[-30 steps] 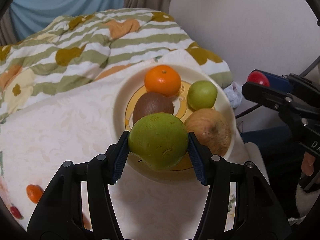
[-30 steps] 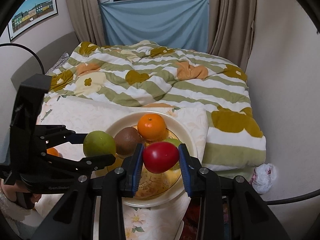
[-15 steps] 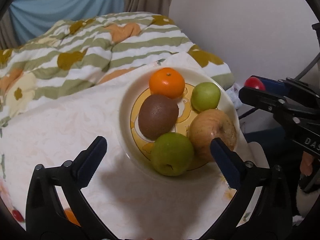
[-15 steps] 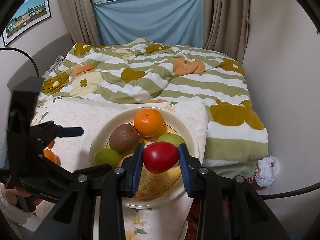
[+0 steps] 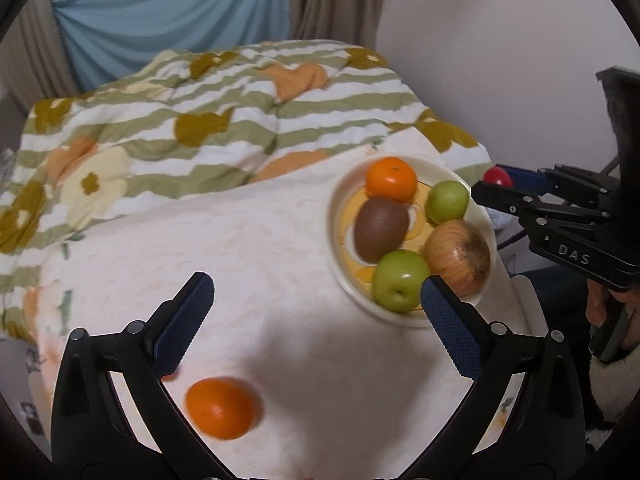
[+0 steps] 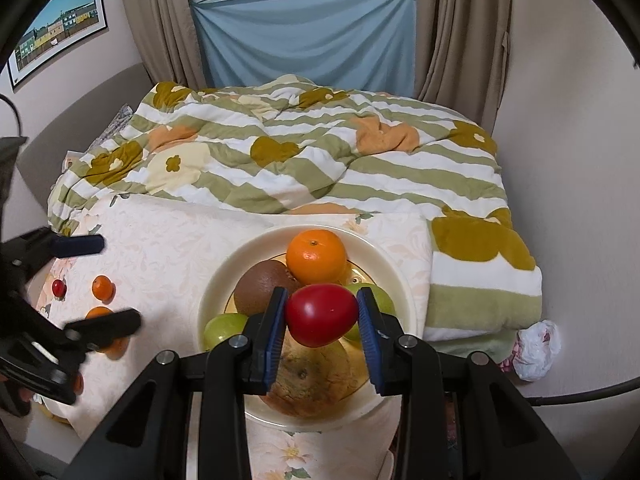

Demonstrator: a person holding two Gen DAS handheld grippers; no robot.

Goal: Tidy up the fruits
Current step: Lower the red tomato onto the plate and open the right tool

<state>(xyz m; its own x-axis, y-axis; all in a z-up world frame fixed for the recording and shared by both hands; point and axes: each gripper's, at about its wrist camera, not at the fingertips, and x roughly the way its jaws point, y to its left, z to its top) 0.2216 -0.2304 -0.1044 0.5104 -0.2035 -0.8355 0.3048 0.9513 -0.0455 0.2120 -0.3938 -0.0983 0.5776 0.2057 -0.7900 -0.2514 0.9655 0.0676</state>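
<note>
A cream plate (image 5: 414,312) (image 6: 224,272) on the pale cloth holds an orange (image 5: 391,179) (image 6: 317,257), a kiwi (image 5: 381,228) (image 6: 262,286), two green apples (image 5: 400,286) (image 5: 447,201) and a large yellowish apple (image 5: 458,256) (image 6: 312,380). My left gripper (image 5: 316,316) is open and empty, left of the plate, above a loose orange (image 5: 220,407). My right gripper (image 6: 322,320) is shut on a red fruit (image 6: 321,315) and holds it over the plate; it also shows in the left wrist view (image 5: 497,178).
A striped flowered quilt (image 6: 320,160) lies behind the cloth. Small loose fruits, an orange (image 6: 103,287) and a red one (image 6: 59,288), lie on the cloth's left. A wall stands to the right, with a white bag (image 6: 536,344) on the floor.
My left gripper let go of the green apple onto the plate, opened wide and swung left toward the loose orange. My right gripper kept the red fruit over the plate.
</note>
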